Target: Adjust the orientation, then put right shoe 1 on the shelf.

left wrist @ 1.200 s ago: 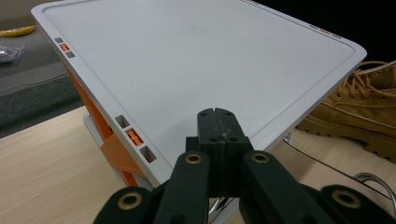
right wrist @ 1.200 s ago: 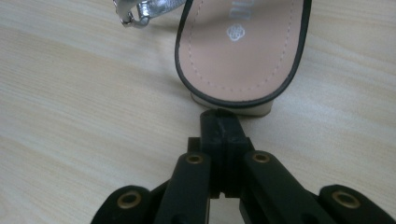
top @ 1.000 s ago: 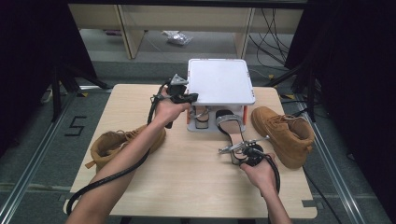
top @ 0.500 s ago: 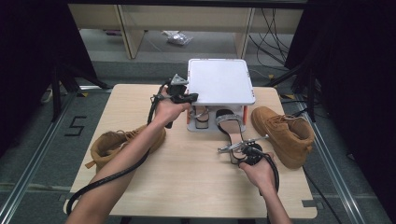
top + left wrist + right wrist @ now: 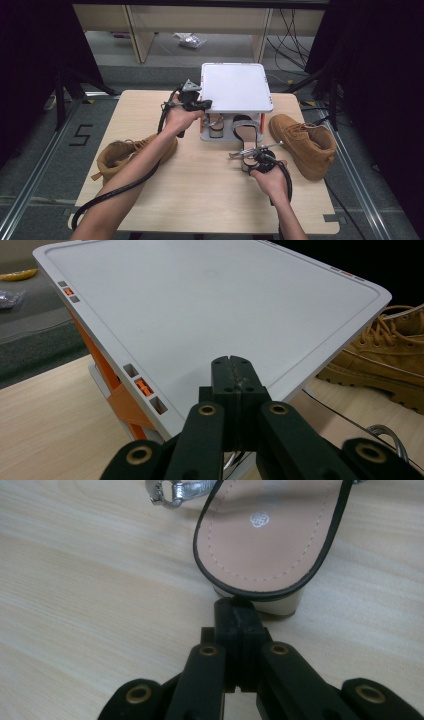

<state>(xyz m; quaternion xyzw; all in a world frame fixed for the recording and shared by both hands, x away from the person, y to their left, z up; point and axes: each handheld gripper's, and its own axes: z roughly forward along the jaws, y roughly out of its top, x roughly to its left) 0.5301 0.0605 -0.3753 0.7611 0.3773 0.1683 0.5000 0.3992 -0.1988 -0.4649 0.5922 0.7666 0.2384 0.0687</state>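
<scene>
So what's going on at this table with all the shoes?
A person sits at a wooden table with a two-jaw gripper in each hand. The left gripper, jaws shut, is at the edge of the white top of a small shoe rack. The right gripper, also shut, sits right at the heel end of a black-edged sandal that pokes out from the rack's lower level; another sandal lies under there too. Two tan boots, the left boot and the right boot, lie on either side.
</scene>
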